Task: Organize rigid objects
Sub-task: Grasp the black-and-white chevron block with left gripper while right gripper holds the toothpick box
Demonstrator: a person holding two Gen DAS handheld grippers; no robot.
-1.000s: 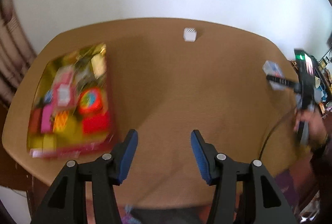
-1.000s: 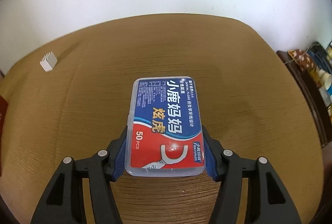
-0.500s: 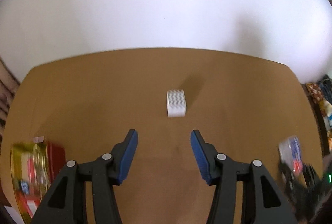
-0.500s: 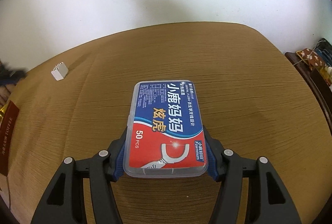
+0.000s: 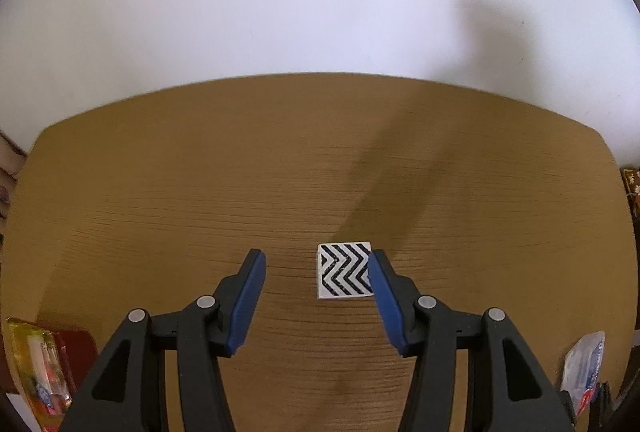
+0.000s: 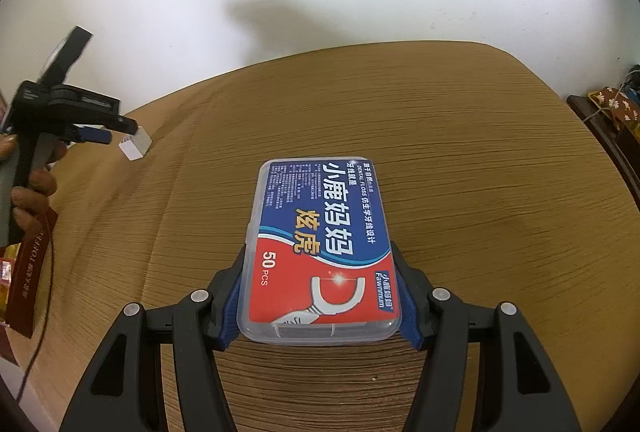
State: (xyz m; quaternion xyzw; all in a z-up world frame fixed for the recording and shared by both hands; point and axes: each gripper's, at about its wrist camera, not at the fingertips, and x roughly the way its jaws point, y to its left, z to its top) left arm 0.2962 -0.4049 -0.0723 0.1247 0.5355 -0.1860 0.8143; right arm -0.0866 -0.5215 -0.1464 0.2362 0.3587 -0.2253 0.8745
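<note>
left gripper (image 5: 316, 272): jaws wide apart, holding nothing, zigzag block (image 5: 344, 275) between them, seemingly touching the right pad | right gripper (image 6: 320, 296): clamped on floss box (image 6: 320, 252) | table (image 5: 200, 192)

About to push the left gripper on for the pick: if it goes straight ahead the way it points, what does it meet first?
Probably the zigzag-patterned block: it lies between the open left gripper fingers, hard against the right finger, which may clip it. Beyond is bare table, then the wall. Depth is uncertain.

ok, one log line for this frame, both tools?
left tool: open, zigzag-patterned cube between fingers, against the right one | right tool: shut on dental floss box | wooden table
</note>
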